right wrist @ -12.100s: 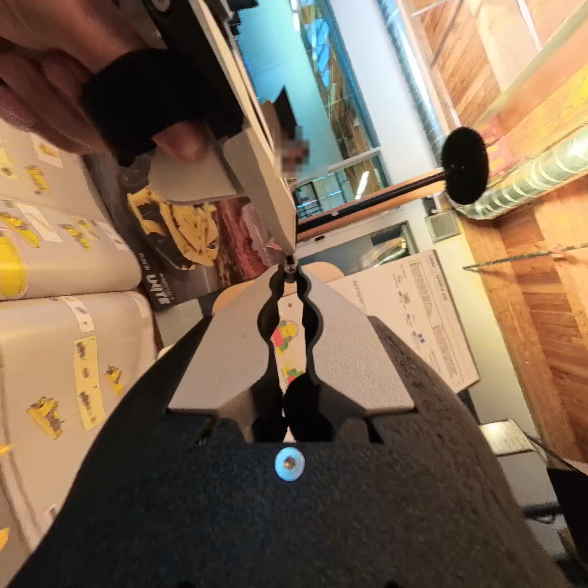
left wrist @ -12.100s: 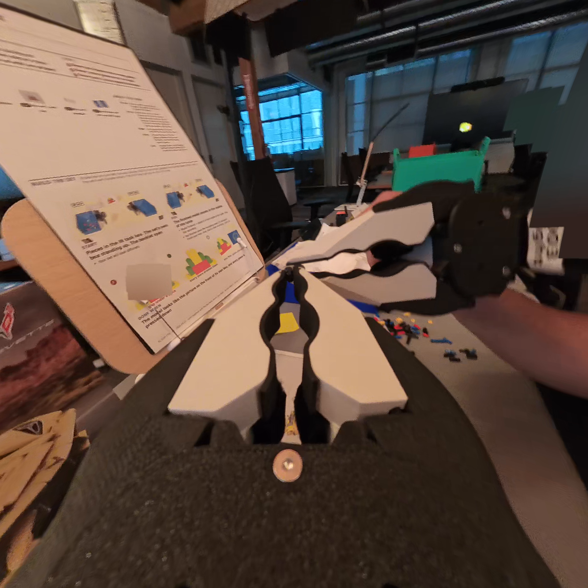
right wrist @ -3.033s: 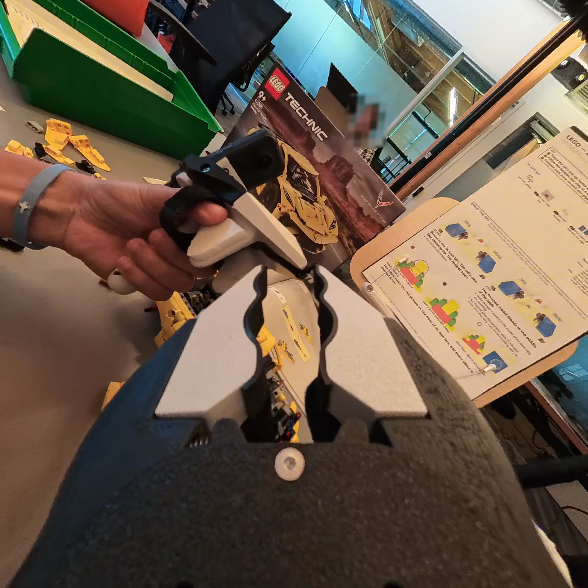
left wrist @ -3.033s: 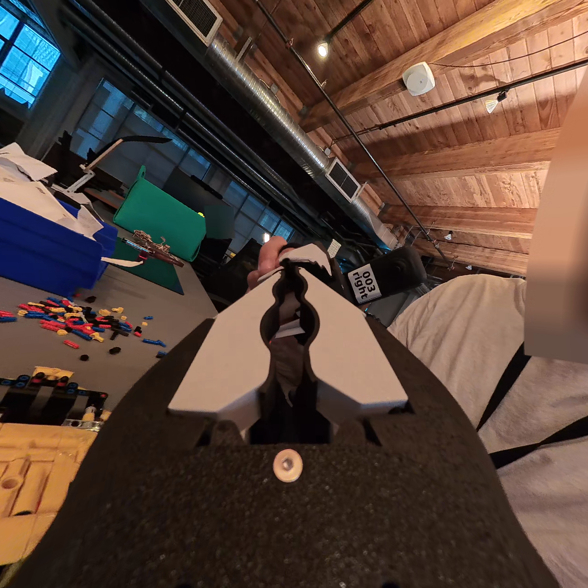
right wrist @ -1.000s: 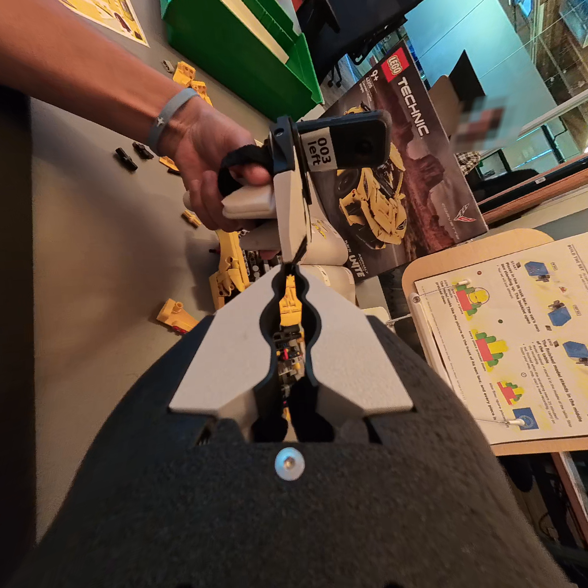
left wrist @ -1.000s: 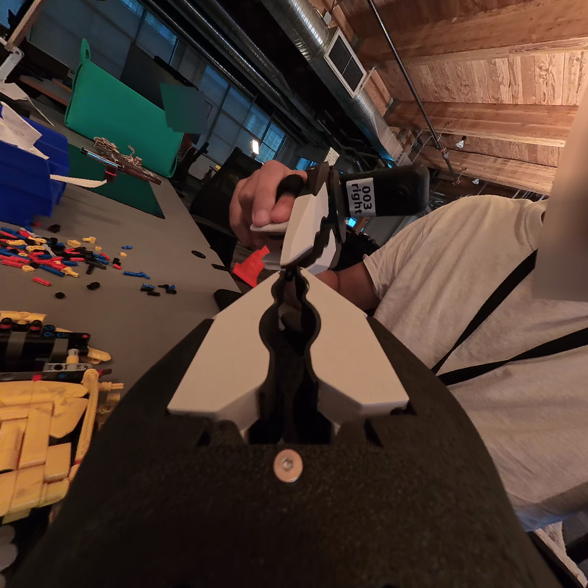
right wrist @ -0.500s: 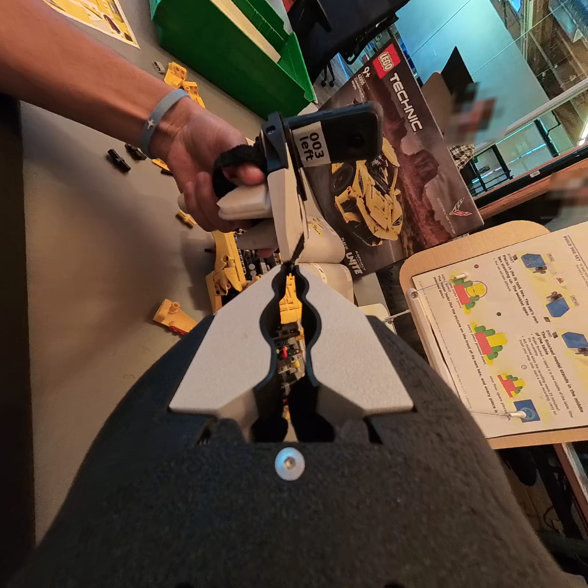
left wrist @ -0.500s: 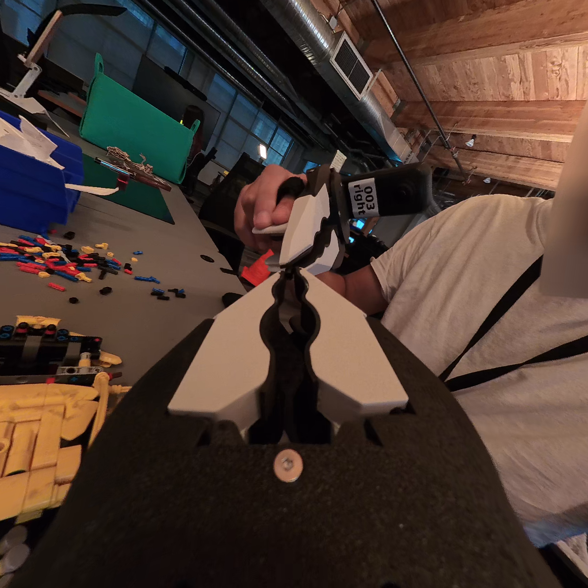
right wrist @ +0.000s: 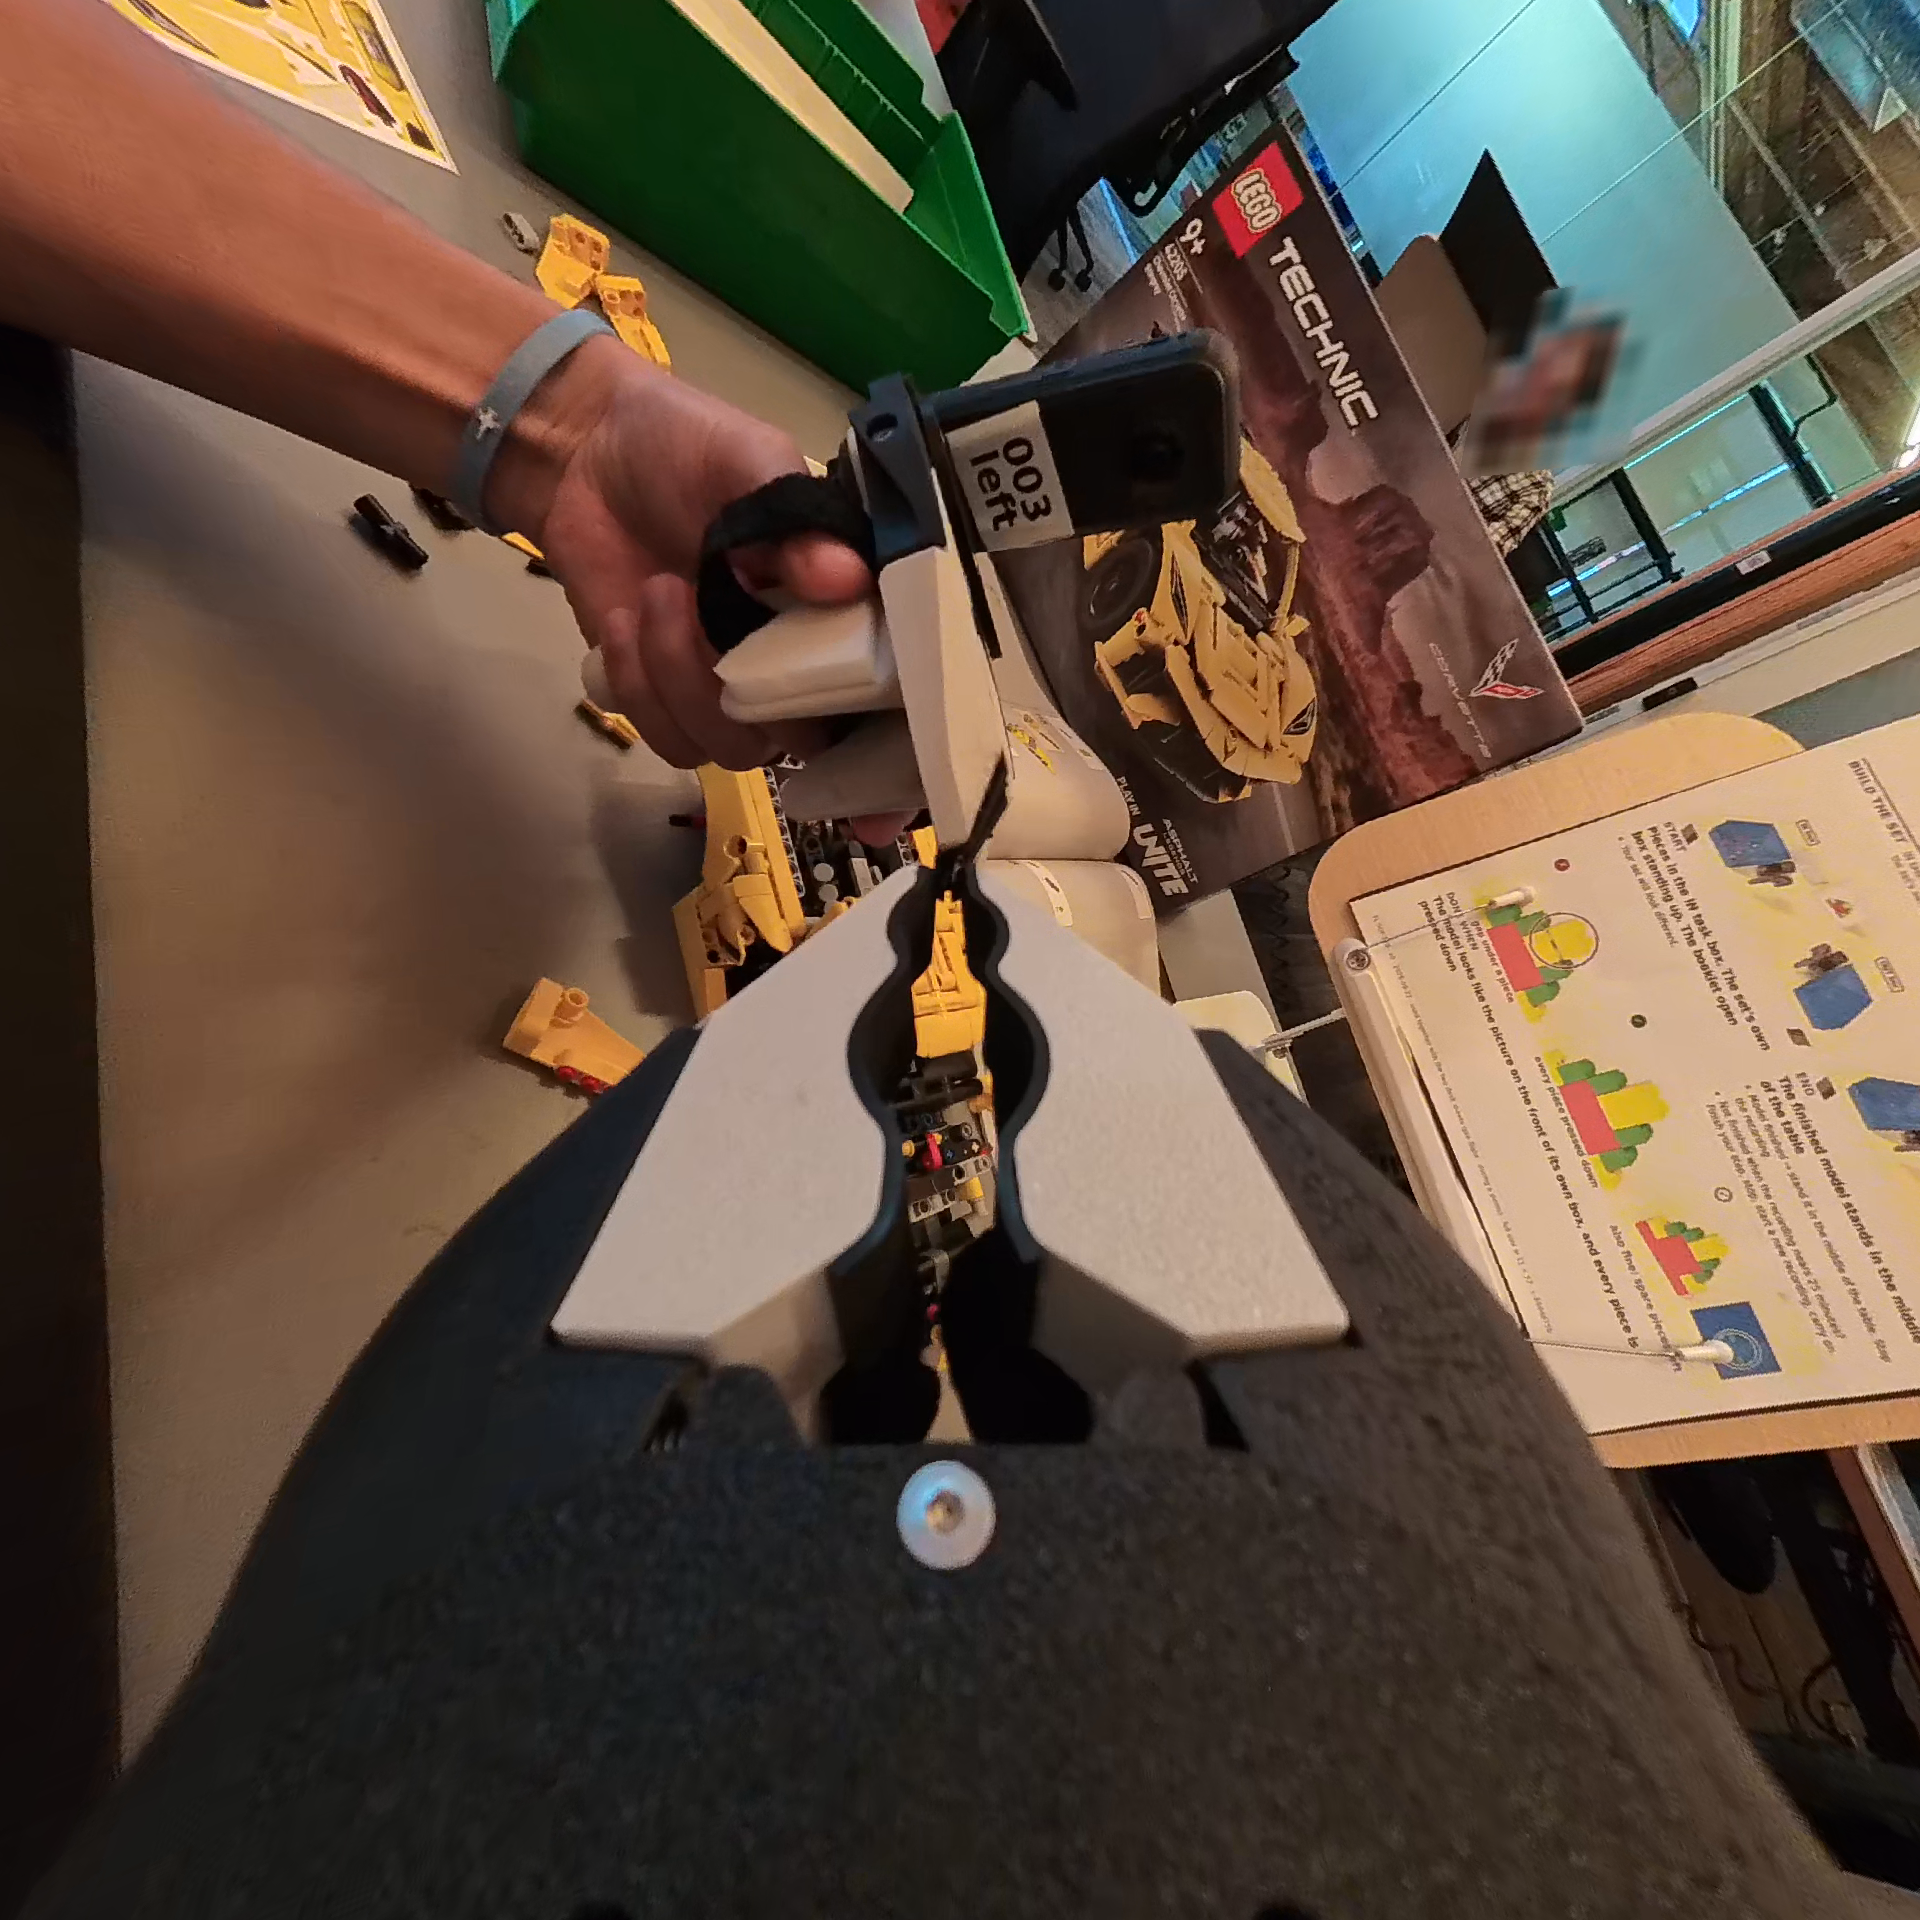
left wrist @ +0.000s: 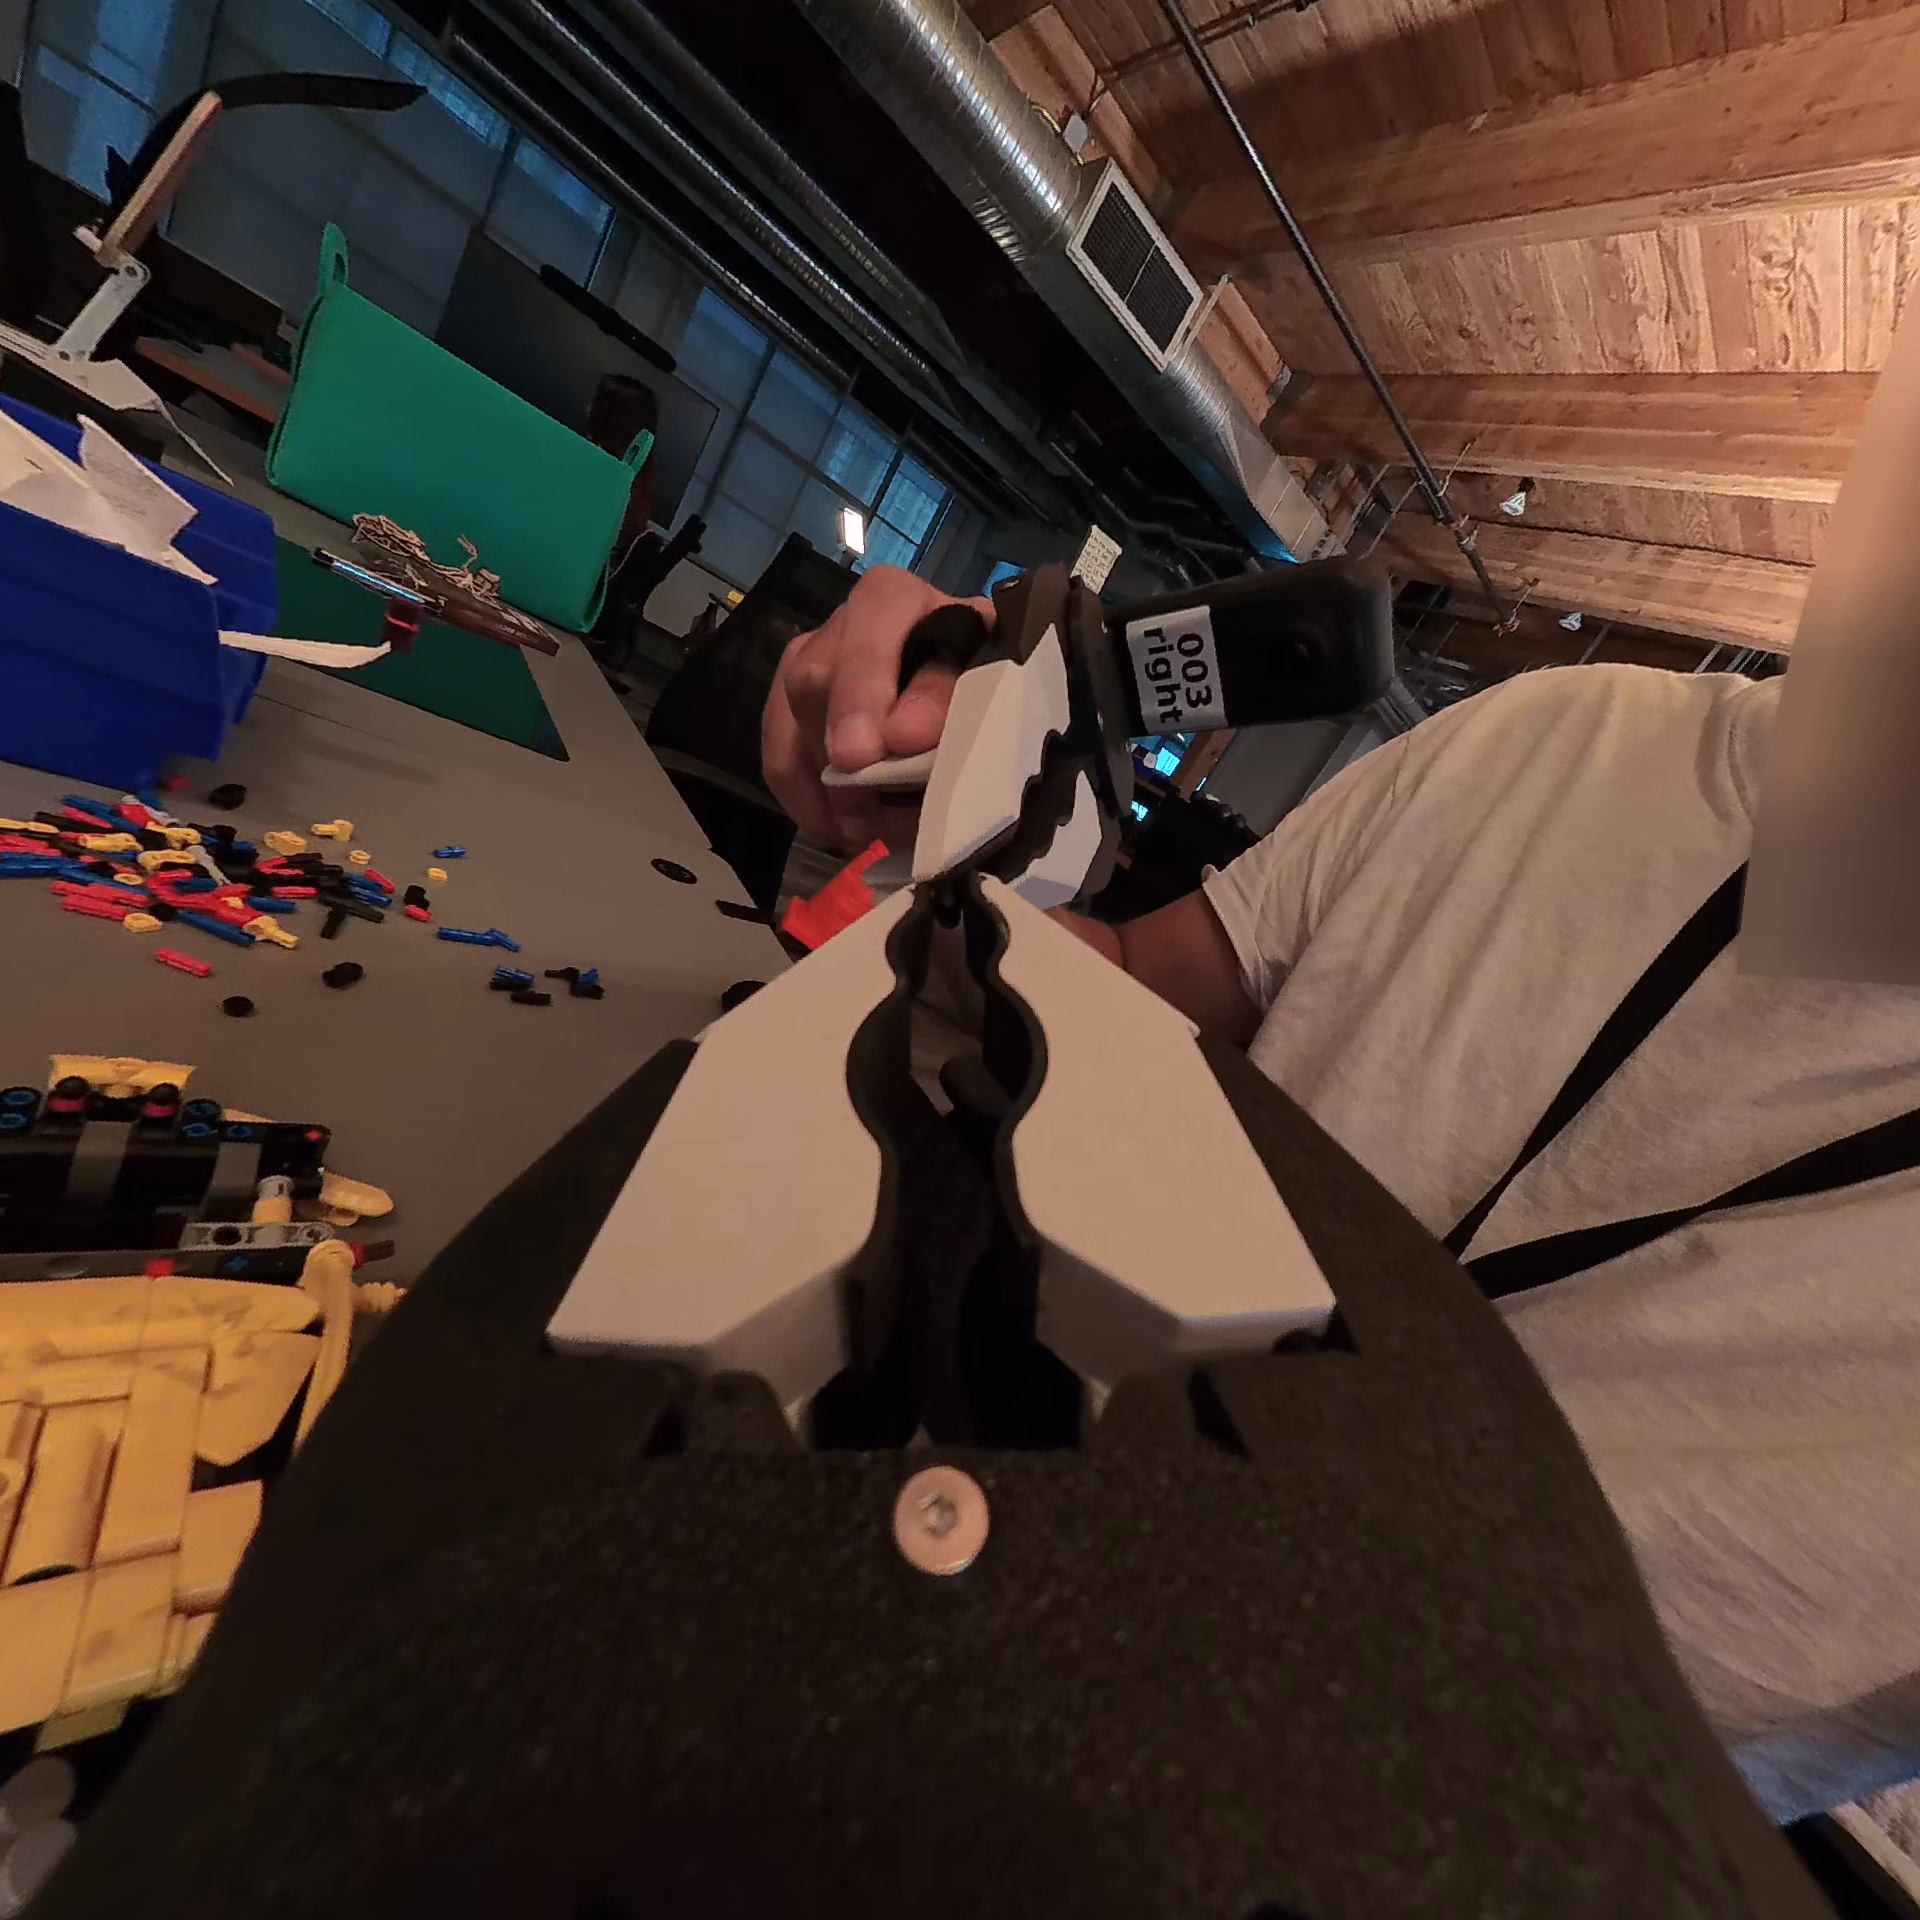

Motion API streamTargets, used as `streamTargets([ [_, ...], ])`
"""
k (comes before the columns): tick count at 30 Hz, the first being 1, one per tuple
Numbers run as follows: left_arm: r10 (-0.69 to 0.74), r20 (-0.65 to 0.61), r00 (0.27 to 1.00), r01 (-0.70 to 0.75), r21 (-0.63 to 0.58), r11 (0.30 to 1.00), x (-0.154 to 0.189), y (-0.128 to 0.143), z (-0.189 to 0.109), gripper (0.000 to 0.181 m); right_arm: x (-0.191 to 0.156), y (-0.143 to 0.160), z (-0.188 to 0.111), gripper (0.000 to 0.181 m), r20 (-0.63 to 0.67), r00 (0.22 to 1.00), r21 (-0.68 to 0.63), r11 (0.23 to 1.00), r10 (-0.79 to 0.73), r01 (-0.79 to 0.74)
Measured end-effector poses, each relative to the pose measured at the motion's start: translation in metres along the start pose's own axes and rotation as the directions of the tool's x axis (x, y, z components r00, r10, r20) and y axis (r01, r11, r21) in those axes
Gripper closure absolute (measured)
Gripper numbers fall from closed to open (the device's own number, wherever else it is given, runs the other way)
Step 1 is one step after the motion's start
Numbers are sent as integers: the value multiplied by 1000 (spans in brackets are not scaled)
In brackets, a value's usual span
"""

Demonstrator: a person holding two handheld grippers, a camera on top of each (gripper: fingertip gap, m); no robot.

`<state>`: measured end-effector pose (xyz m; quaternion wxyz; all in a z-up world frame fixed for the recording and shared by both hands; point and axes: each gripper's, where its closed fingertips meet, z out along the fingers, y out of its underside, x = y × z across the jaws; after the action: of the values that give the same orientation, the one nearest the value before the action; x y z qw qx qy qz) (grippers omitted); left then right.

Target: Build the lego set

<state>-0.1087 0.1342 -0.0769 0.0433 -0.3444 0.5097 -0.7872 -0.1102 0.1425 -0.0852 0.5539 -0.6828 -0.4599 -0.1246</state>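
**Two grippers meet tip to tip above a half-built yellow Lego car**

A grey worktop (left wrist: 582, 831) carries everything. The part-built yellow car (right wrist: 743, 883) lies on it, just in front of the upright set box (right wrist: 1340, 561). Loose small pieces (left wrist: 177, 883) lie scattered beyond the car. Above the car, the left gripper (left wrist: 948, 902) and right gripper (right wrist: 951, 871) touch at their tips, each with fingers pressed nearly together; whether they pinch a small dark piece cannot be told.
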Motion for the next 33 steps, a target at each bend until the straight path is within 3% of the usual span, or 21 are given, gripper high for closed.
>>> streamTargets([
  [23, 4, 3, 1000, -4, -19, 1000, 1, 2, 0, 177, 0, 0, 0, 178, 0, 1000, 1, 1000, 1, -1],
  [29, 93, 61, 994, -89, -73, 993, -3, 6, 0, 178, -3, 7, -1, 176, 4, 999, -24, 999, 48, -48],
  [31, 110, 78, 991, -103, -88, 991, -3, 6, -3, 178, -21, 24, -5, 165, 104, 984, -87, 987, 144, -135],
  [33, 123, 95, 988, -111, -127, 986, -4, 10, -5, 178, -67, 53, -12, 160, 318, 896, -223, 943, 310, -247],
])
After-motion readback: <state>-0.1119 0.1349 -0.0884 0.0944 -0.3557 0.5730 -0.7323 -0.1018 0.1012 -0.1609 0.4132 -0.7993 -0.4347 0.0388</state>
